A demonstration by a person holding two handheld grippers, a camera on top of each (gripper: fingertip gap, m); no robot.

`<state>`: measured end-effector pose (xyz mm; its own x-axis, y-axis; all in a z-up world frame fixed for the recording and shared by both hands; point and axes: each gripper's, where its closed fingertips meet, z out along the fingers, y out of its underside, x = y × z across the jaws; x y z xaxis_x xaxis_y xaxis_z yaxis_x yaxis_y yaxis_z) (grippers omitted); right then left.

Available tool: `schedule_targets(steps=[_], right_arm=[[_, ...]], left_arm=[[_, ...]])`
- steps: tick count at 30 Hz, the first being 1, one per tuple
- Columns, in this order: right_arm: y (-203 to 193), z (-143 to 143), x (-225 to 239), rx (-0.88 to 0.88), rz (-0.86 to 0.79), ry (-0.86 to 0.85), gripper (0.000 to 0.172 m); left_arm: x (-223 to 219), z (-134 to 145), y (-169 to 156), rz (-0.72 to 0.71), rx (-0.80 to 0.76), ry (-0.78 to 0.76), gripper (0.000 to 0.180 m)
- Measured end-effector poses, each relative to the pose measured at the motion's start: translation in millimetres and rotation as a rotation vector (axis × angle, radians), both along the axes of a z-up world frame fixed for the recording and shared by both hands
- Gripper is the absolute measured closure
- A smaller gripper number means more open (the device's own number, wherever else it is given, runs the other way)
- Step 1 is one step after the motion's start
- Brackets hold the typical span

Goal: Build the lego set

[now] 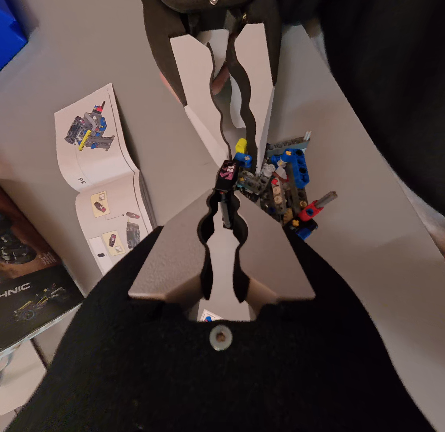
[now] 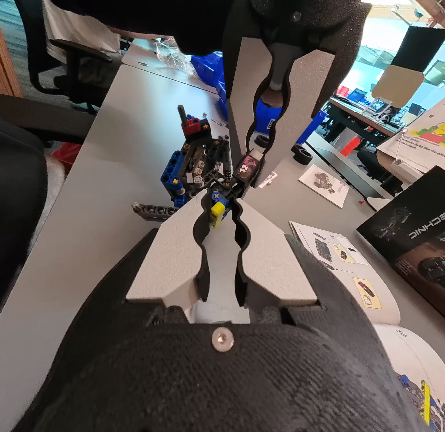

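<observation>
My left gripper is shut on a small black piece with a pink sticker. The piece juts forward from its tips. It also shows in the right wrist view, between the left gripper's fingers, which come down from above. My right gripper is shut on a yellow connector joined to a blue one. These sit at the near end of a partly built brick model of blue, black and grey beams. The model stands on the grey table. The stickered piece sits right against the model's end.
An open instruction booklet lies left of the model, with a dark product box beside it. The right wrist view shows two black tyres, a small leaflet, a blue bag and an office chair. The grippers are tip to tip, or close to it.
</observation>
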<state>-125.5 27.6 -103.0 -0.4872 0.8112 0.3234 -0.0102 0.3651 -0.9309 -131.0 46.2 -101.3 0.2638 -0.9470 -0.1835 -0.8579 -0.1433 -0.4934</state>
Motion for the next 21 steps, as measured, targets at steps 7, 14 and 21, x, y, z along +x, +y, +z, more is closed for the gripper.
schedule_targets(steps=[7,14,21], right_arm=[[-3.3,-0.4,1.7,-0.002,0.030,-0.004,0.160],[-10.6,-8.0,3.0,0.035,0.072,-0.042,0.160],[-10.3,-9.2,4.0,0.036,0.081,-0.053,0.161]], left_arm=[[1.8,0.0,-4.2,-0.001,-0.012,-0.037,0.175],[2.2,-9.1,-15.0,-0.047,-0.069,0.074,0.173],[4.0,-12.5,-13.0,-0.032,-0.064,0.035,0.174]])
